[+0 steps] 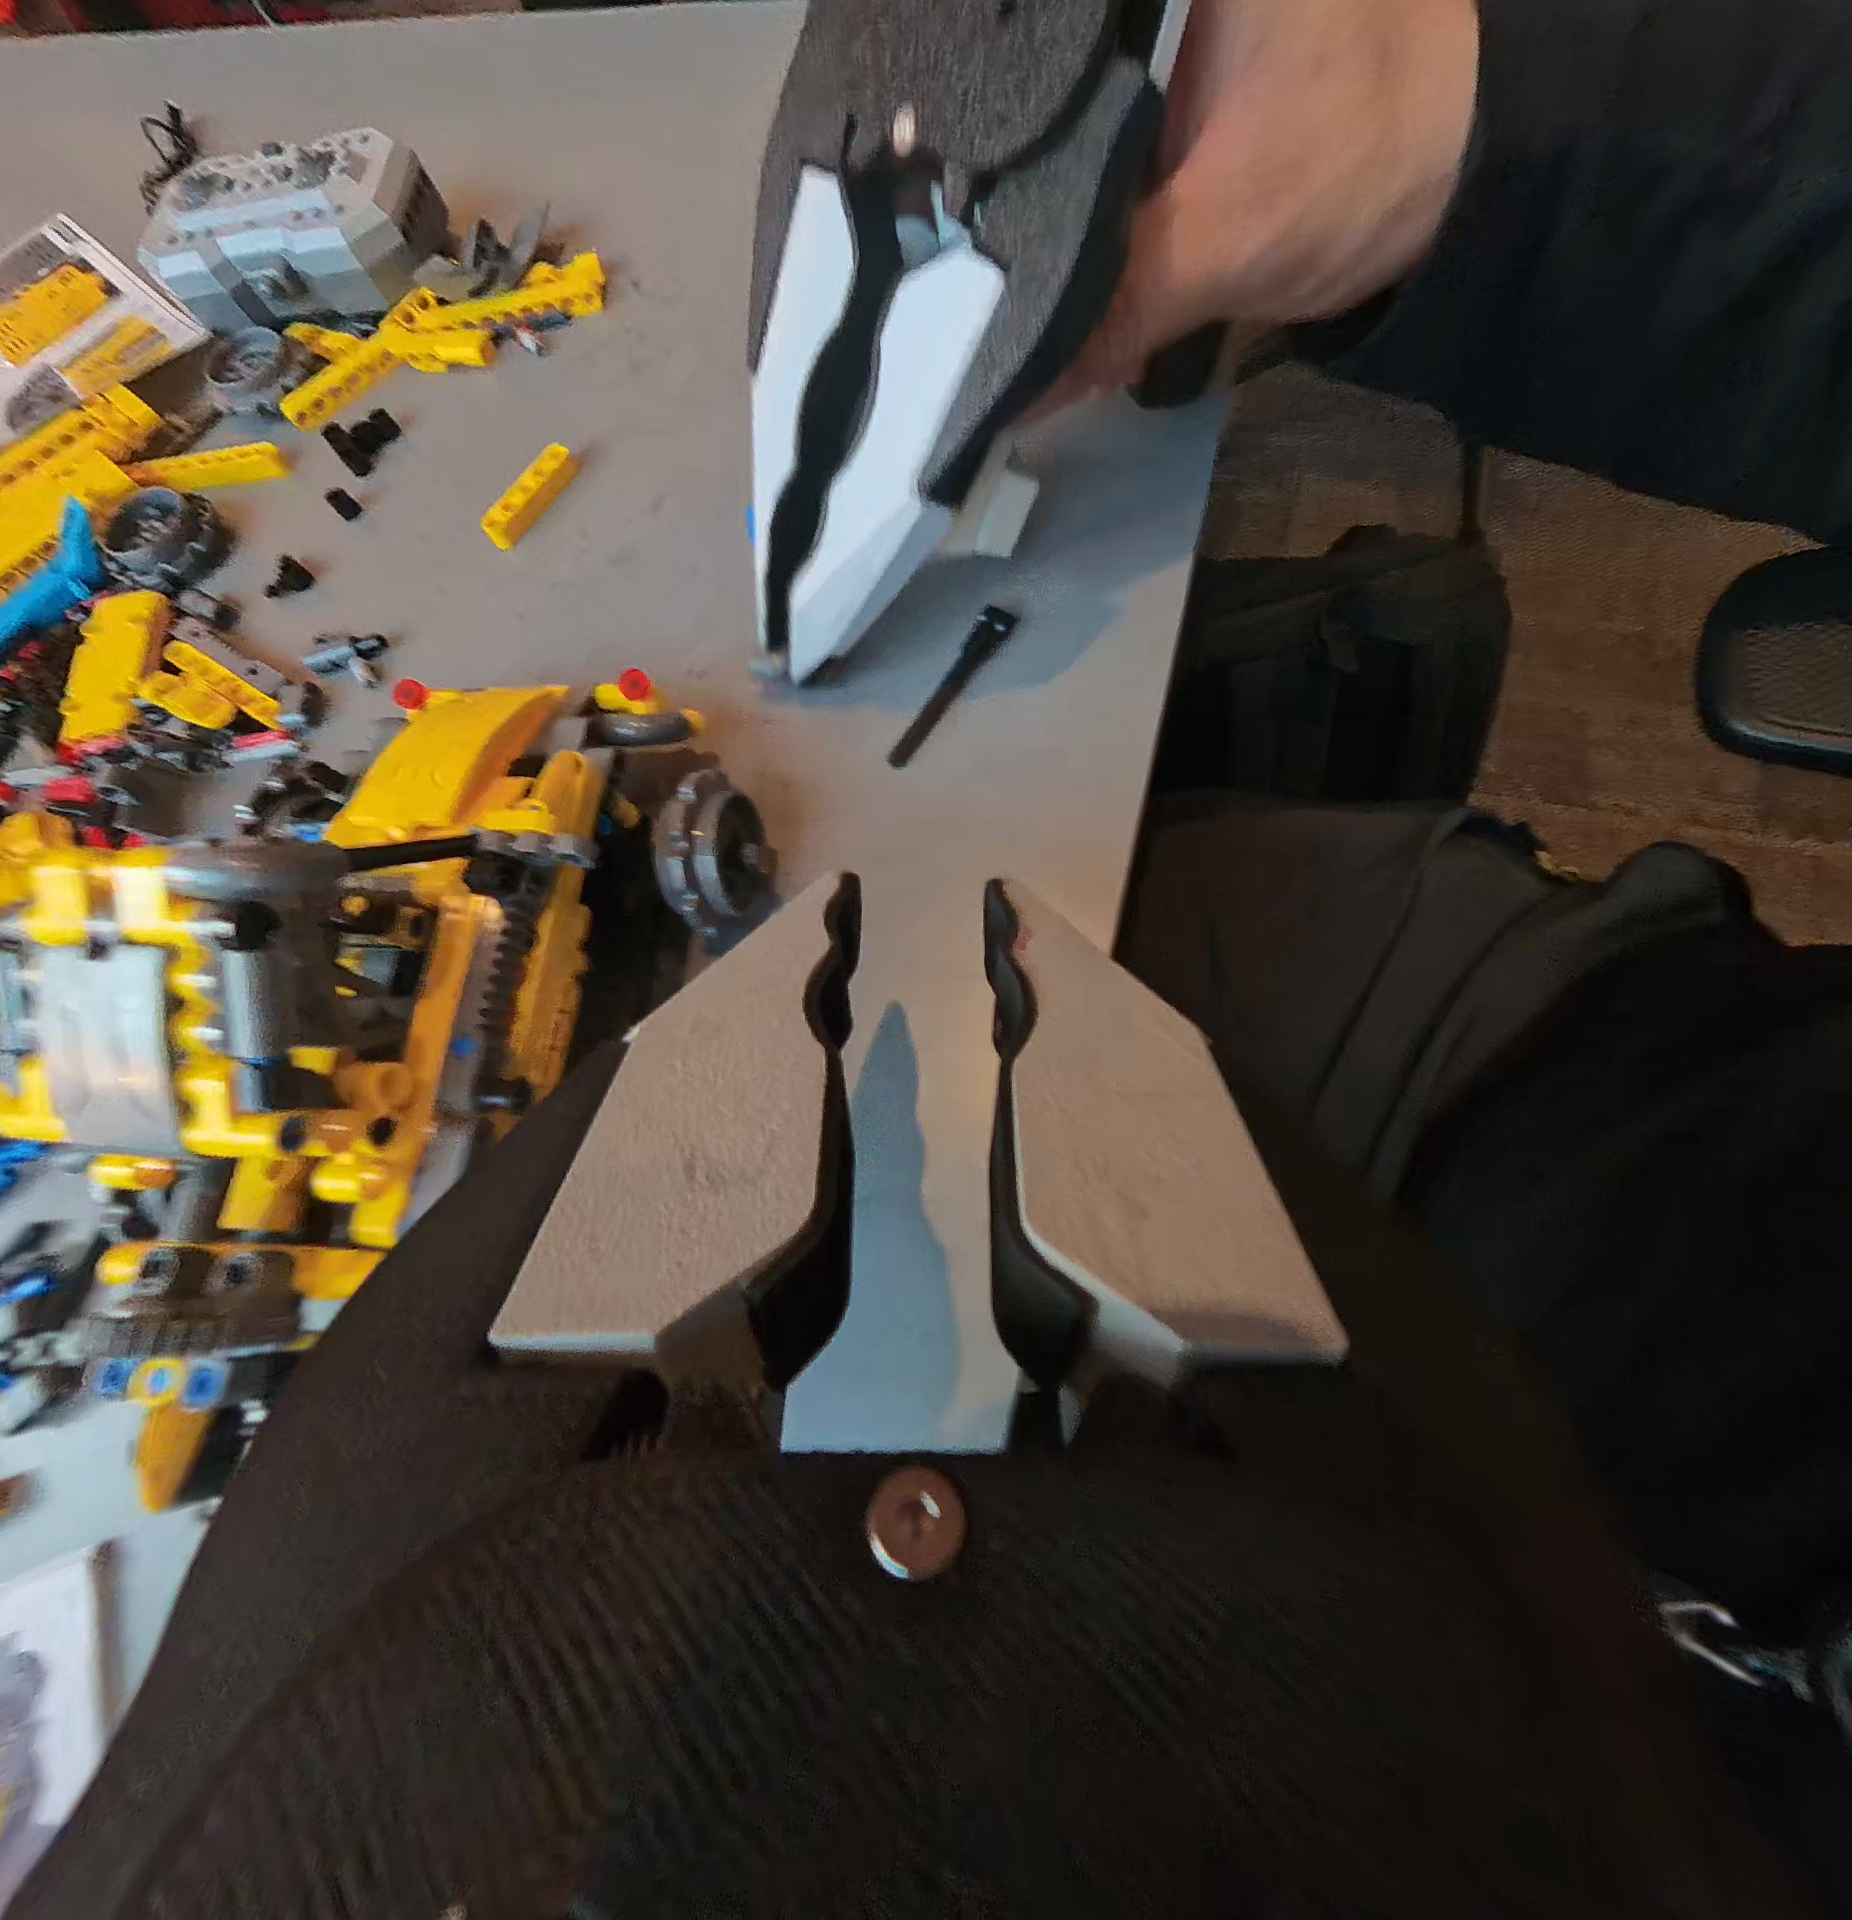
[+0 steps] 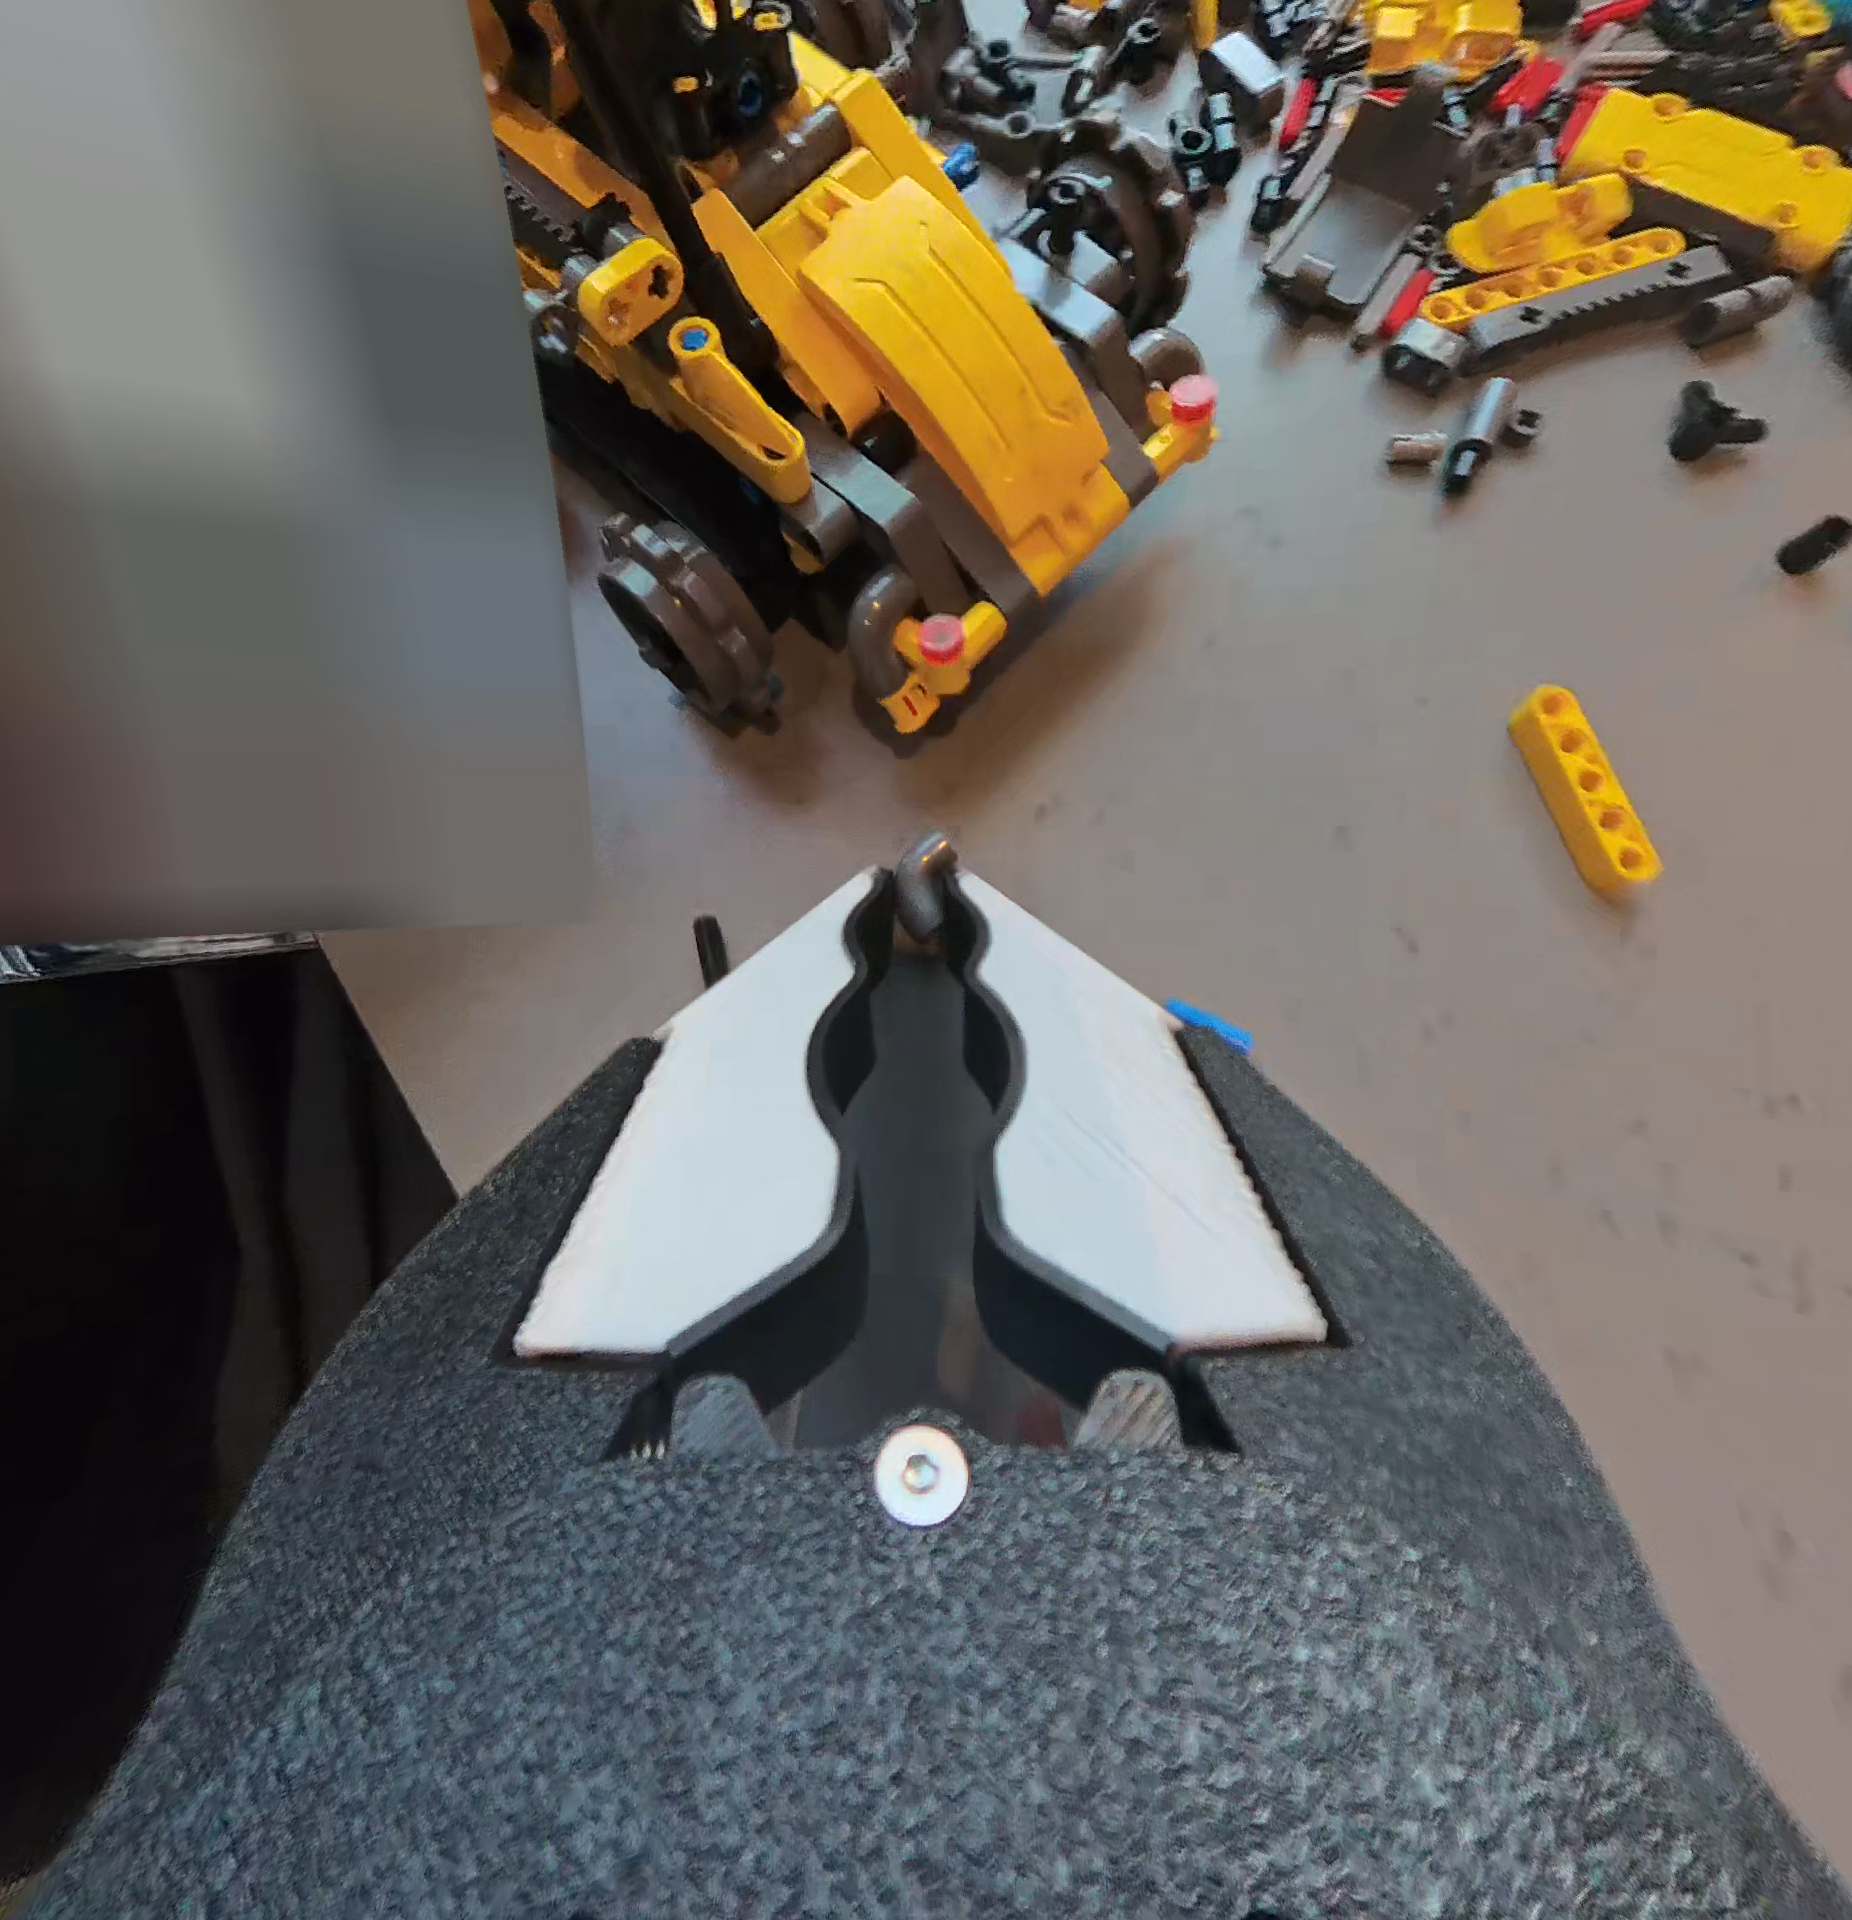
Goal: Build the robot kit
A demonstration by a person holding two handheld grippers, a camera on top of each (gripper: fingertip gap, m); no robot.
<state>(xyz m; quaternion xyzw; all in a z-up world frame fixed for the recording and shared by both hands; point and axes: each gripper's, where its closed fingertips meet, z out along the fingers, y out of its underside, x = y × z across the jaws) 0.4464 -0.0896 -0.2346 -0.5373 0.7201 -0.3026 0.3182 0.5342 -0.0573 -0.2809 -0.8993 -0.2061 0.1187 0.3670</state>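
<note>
My right gripper (image 2: 922, 883) is shut on a small grey bent piece (image 2: 924, 875) that sticks out past its fingertips, low over the grey table (image 2: 1317, 1039). In the left wrist view the right gripper (image 1: 782, 655) stands tip-down on the table (image 1: 1005, 831), held by a hand (image 1: 1286, 208). My left gripper (image 1: 922, 904) is open and empty above the table near its right edge. A yellow and grey brick-built vehicle (image 2: 901, 364) stands just ahead of the right gripper and shows to the left of my left gripper (image 1: 434, 883).
A black axle (image 1: 948, 686) lies by the right gripper's tips and also shows in the right wrist view (image 2: 709, 945). A loose yellow beam (image 2: 1585, 790) lies to the right. Many loose yellow, black and grey parts (image 2: 1524, 208) lie beyond. The table edge (image 1: 1161, 727) drops to a floor and chair.
</note>
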